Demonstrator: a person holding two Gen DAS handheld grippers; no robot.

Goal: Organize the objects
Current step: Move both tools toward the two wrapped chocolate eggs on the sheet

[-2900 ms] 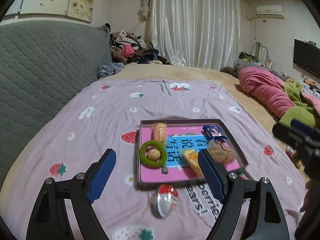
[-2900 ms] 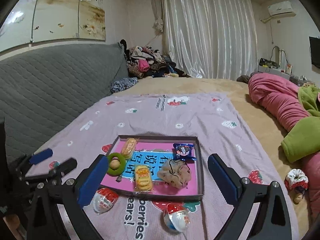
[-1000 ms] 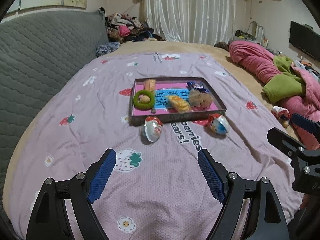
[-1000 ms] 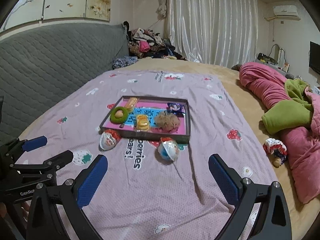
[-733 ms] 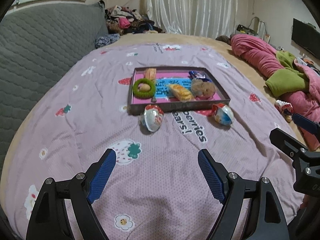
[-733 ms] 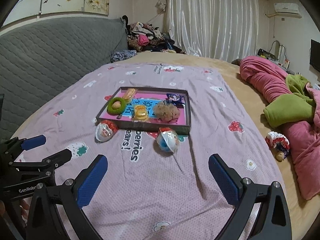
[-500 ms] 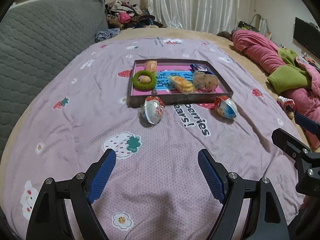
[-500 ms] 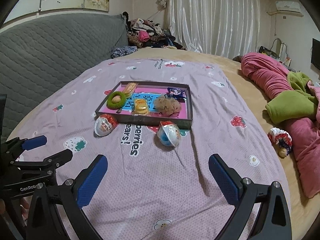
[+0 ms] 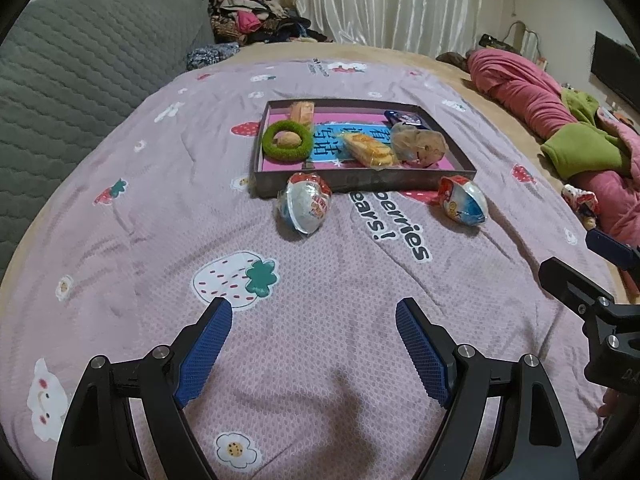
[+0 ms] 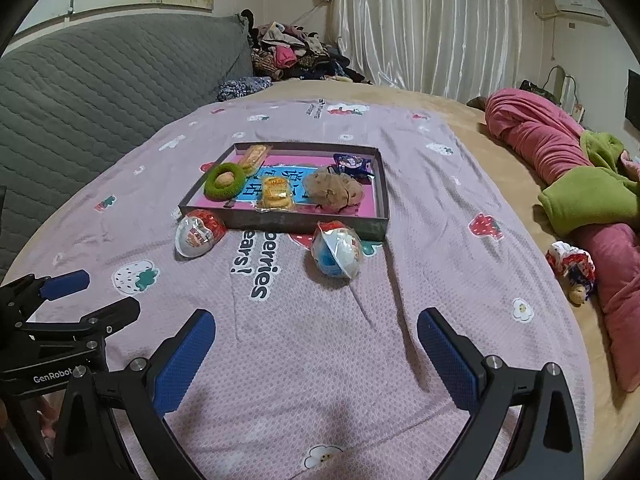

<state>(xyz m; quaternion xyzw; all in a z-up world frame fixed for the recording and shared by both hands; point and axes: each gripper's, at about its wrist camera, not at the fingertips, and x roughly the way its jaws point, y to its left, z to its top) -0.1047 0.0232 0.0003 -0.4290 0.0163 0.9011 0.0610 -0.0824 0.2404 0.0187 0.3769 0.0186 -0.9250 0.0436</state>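
We hold the left gripper (image 9: 314,326) and right gripper (image 10: 316,340) with jaws wide and empty above the blanket (image 9: 340,320), near two eggs (image 9: 305,208) before the tray (image 9: 360,184).

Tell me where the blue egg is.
In the right wrist view the blue egg lies on the blanket, just in front of the tray's near right corner.
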